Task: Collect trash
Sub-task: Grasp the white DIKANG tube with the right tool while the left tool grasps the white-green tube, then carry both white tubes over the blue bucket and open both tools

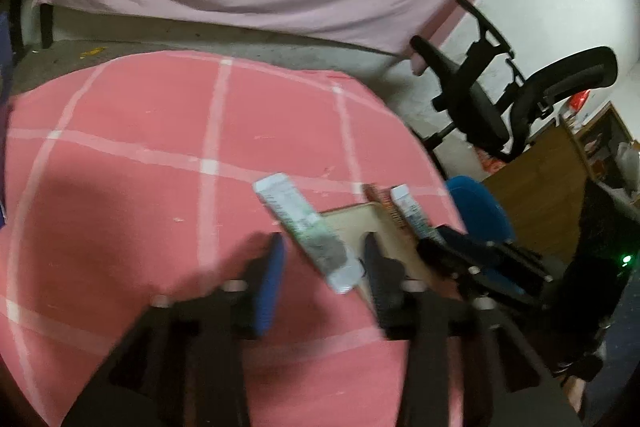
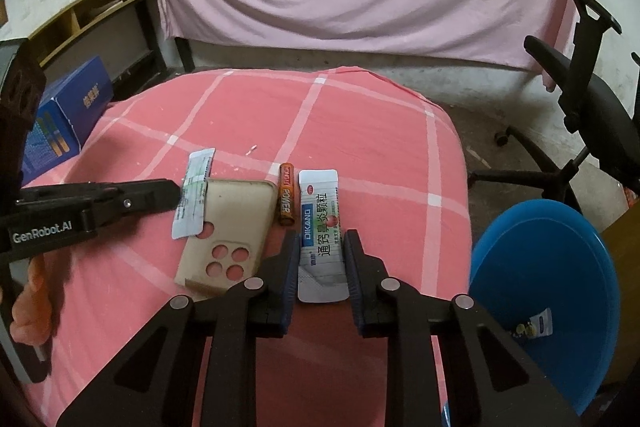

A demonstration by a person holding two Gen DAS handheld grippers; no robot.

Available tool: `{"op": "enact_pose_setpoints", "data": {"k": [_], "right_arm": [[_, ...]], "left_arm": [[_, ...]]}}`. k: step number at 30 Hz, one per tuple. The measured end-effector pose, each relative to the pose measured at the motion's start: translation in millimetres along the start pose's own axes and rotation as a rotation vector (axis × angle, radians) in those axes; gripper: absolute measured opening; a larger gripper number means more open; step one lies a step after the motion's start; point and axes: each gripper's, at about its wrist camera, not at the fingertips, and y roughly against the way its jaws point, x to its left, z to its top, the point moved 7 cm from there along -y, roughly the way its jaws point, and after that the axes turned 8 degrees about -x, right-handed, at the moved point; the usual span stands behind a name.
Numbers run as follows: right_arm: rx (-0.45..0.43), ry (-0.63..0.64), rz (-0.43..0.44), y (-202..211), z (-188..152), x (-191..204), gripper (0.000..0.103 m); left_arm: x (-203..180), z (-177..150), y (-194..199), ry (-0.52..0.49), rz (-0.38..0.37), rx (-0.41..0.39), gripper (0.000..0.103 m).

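On the pink checked cloth (image 2: 360, 131) covering the bench, four things lie in a row — a white-and-green sachet (image 2: 195, 193), a beige phone case (image 2: 230, 227), an orange battery (image 2: 286, 194) and a white DIKANG sachet (image 2: 320, 227).

The right gripper (image 2: 320, 253) points down at the DIKANG sachet from six o'clock; its fingers (image 2: 290, 259) are closed in on the packet's two long edges, clamped on it while it lies flat on the cloth. The battery sits just beside this sachet at nine o'clock, touching the phone case's edge.

The left gripper (image 1: 320, 259) straddles the white-and-green sachet (image 1: 308, 231), which runs slantwise between its fingers (image 1: 272, 267); they stand apart and neither pad presses it. In the right wrist view this gripper (image 2: 178, 193) reaches in from nine o'clock, its tip at the sachet, which partly overlaps the phone case.

A blue bin (image 2: 544, 291) stands off the bench at four o'clock with a small wrapper (image 2: 540, 323) inside.
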Motion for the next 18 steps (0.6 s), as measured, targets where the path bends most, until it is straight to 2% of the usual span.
{"op": "enact_pose_setpoints", "data": {"k": [10,13,16,18], "right_arm": [[-0.011,-0.031,0.030,7.9,-5.4,-8.7,0.020],[-0.016,-0.041,0.049,11.6,-8.8,-10.4,0.020],[-0.021,-0.066,0.068,14.5,-11.2,-14.9,0.020],[-0.026,-0.076,0.075,16.5,-13.3,-16.9,0.020]], "left_arm": [[-16.4,-4.8,-21.4,-0.127,0.217,0.027,0.042],[-16.4,-9.5,-23.0,-0.169,0.275,0.027,0.027],[-10.9,-13.1,-21.8,-0.164,0.289,0.022,0.014],[-7.6,-15.2,-19.5,-0.142,0.262,0.008,0.008]]}}
